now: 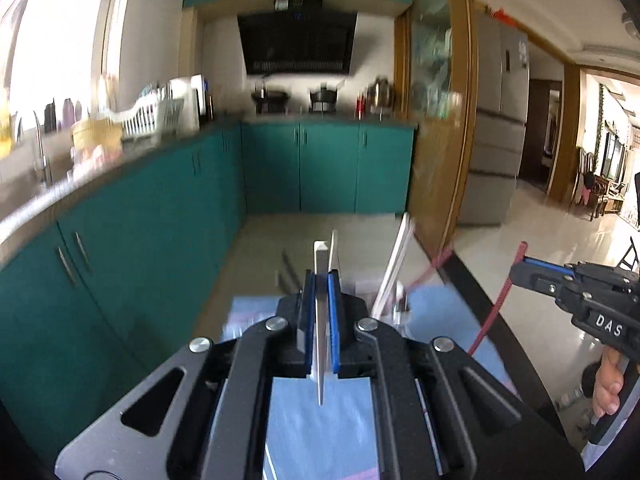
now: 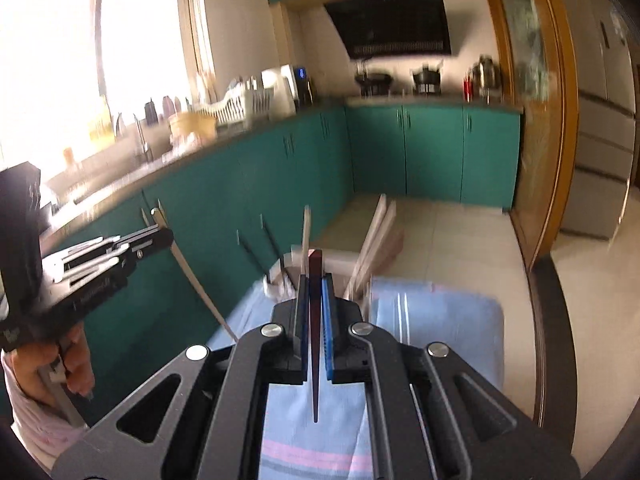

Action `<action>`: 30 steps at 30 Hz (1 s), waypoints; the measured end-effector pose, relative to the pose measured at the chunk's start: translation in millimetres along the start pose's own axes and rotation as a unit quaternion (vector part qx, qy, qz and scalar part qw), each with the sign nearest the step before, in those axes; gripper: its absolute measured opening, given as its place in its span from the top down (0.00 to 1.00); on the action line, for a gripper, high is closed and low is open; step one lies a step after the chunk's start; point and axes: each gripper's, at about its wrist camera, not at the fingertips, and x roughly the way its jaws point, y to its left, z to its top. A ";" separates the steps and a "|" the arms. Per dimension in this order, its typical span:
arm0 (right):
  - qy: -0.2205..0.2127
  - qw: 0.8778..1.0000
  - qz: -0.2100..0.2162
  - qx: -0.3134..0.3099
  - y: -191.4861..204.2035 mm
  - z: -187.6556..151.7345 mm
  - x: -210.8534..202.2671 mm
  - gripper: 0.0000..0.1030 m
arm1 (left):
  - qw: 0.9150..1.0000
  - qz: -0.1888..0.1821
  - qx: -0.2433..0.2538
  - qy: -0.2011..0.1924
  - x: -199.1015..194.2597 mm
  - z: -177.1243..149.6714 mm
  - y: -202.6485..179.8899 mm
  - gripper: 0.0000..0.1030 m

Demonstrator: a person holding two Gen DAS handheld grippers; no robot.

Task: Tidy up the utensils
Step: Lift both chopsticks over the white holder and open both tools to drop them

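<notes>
At the lower centre of your left wrist view, your left gripper (image 1: 321,308) is clamped on a white chopstick (image 1: 320,320): a pale, square-ended stick that tapers to a thin point toward the camera, its blunt end rising above the blue pads (image 1: 333,320). At the lower centre of your right wrist view, your right gripper (image 2: 316,312) is closed the same way on a dark red chopstick (image 2: 315,344), reddish brown at its squared top and narrowing to a dark tip low in the frame. That same red stick shows at the right edge of the left view, crossing the nose of your other tool.

Just above each gripper's fingertips a blurred holder (image 2: 288,280) stands on a light blue towel (image 2: 440,320) with pink and grey stripes; a few pale sticks and dark thin ones lean out of it. You cannot make out its shape through the motion blur.

On the right tool's black body, at the right edge of the left view, you can read the white letters "DAS". The print along the left tool's side, at the left of the right view, is too smeared to read
</notes>
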 end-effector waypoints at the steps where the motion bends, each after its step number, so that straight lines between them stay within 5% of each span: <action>1: -0.012 1.000 0.003 0.001 2.3 16.0 -3.0 0.94 | 1.000 0.002 -0.001 -0.011 -3.3 12.8 0.3 0.94; 7: -0.077 0.997 -0.017 -0.002 10.9 91.9 -5.0 0.94 | 0.997 0.018 -0.002 -0.078 -5.4 90.3 -4.2 0.94; 11: -0.104 0.993 -0.049 -0.001 9.2 115.6 10.0 0.94 | 0.996 0.021 -0.001 -0.081 16.2 106.1 -8.4 0.94; 20: -0.061 0.996 -0.061 0.011 -11.5 69.2 92.6 0.94 | 1.000 0.012 -0.006 -0.016 103.6 47.8 -17.0 0.94; 30: -0.024 0.998 -0.062 0.021 -14.7 34.9 138.7 0.92 | 0.999 0.018 -0.022 0.025 142.9 6.7 -10.3 0.93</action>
